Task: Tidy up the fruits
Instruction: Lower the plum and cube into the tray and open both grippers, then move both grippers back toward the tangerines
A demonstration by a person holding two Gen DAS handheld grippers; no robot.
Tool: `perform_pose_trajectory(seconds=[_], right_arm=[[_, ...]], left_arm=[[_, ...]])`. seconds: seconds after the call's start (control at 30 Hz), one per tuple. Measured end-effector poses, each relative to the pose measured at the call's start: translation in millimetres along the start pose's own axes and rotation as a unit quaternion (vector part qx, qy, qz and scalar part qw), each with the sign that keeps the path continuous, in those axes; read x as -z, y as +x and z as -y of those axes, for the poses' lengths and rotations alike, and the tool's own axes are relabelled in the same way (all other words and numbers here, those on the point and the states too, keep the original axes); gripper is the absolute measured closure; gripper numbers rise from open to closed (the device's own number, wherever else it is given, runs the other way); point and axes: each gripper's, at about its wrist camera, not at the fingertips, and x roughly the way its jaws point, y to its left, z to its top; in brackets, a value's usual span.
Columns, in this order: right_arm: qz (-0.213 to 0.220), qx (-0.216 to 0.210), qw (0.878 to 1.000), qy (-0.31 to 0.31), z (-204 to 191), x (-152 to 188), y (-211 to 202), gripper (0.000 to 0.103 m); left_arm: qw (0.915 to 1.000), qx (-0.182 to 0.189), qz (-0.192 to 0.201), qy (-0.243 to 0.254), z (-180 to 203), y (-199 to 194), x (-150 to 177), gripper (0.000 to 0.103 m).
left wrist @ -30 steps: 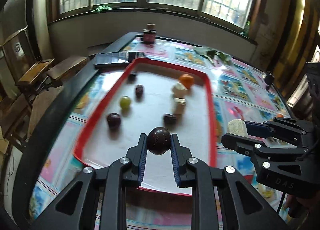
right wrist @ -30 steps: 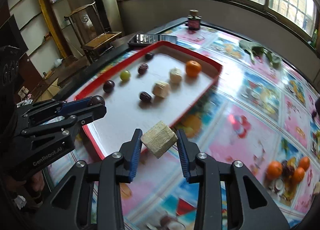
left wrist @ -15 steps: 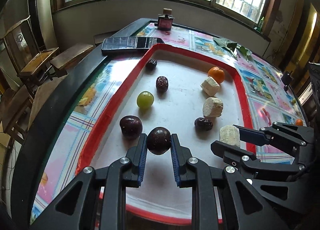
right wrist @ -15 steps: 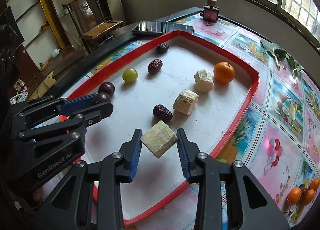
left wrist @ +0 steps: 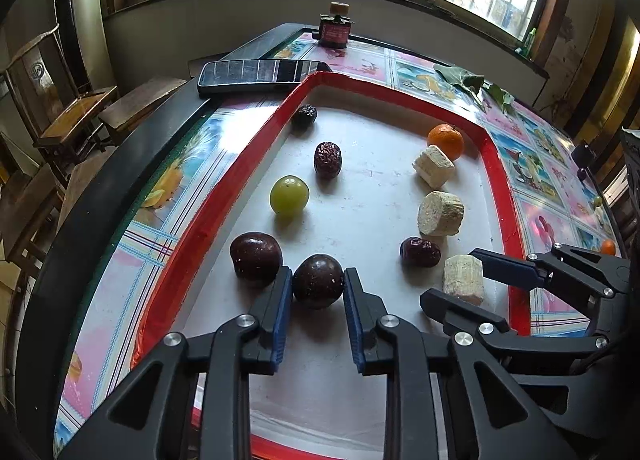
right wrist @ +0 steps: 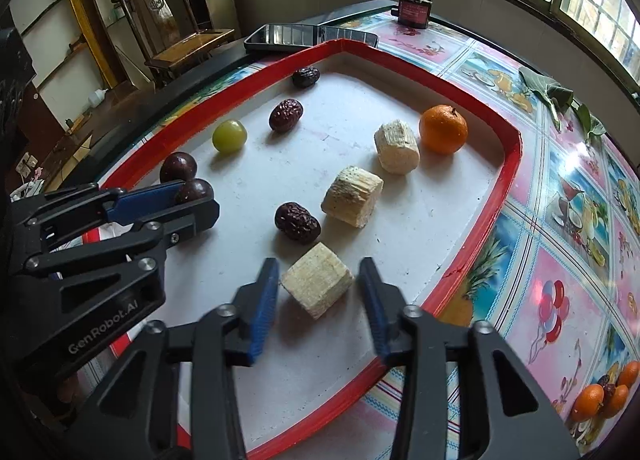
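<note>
A red-rimmed white tray (left wrist: pixel 256 156) (right wrist: pixel 512 164) holds the fruit. My left gripper (left wrist: pixel 318 288) is low over its near left part, shut on a dark purple fruit (left wrist: pixel 318 286) (right wrist: pixel 194 191), next to another dark fruit (left wrist: pixel 256 258). My right gripper (right wrist: pixel 318 284) stands open around a pale sugarcane piece (right wrist: pixel 318 284) (left wrist: pixel 464 279) that rests on the tray floor, with gaps on both sides. Also in the tray are a green grape (left wrist: pixel 289 195), three wrinkled red dates, two more cane pieces (right wrist: pixel 352 196) and an orange (right wrist: pixel 443 129).
A phone (left wrist: pixel 260 74) lies at the tray's far left corner. A small dark bottle (left wrist: pixel 335 30) stands at the table's far end and green leaves (right wrist: pixel 556 98) lie at the right. Wooden chairs stand beyond the table's left edge.
Both grippers moved forward and down into the tray. The right gripper's fingers opened and the cane piece now rests on the tray floor. The left still holds the dark fruit.
</note>
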Motion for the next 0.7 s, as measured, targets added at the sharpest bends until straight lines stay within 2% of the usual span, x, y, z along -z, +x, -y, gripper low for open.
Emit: perform_pose_trajectory(seconds=[0.1,0.17,0.2,0.27,0.5,0.7], right_arm=[[-0.001,0.005,1.000,-0.002,0.2,0.1,-0.3,0.052],[-0.002,0.014,1.000,-0.006,-0.2,0.8,-1.5,0.051],[0.000,0.016,1.000,-0.007,-0.2,1.3,-2.9,0.048],[0.010,0.019,1.000,-0.005,1.3,1.9,-10.2,0.045],[0.031,0.026,0.999,0.002,5.2,8.9,-34.6,0.038],[0.041,0.024,0.999,0.020,19.3,28.8,-59.0,0.035]], left_arm=[[1.0000,0.004,-0.004,-0.004,-0.7,-0.3,-0.7,0.072],[0.9999,-0.004,-0.005,-0.013,-1.9,-2.9,-0.3,0.045],[0.9998,-0.013,0.002,-0.016,-2.1,-5.9,0.5,0.042],[0.9995,-0.018,0.023,-0.014,-0.7,-16.0,2.1,0.041],[0.9986,-0.029,0.045,-0.001,8.5,-40.4,5.5,0.038],[0.9981,-0.025,0.053,0.020,32.9,-55.1,13.3,0.038]])
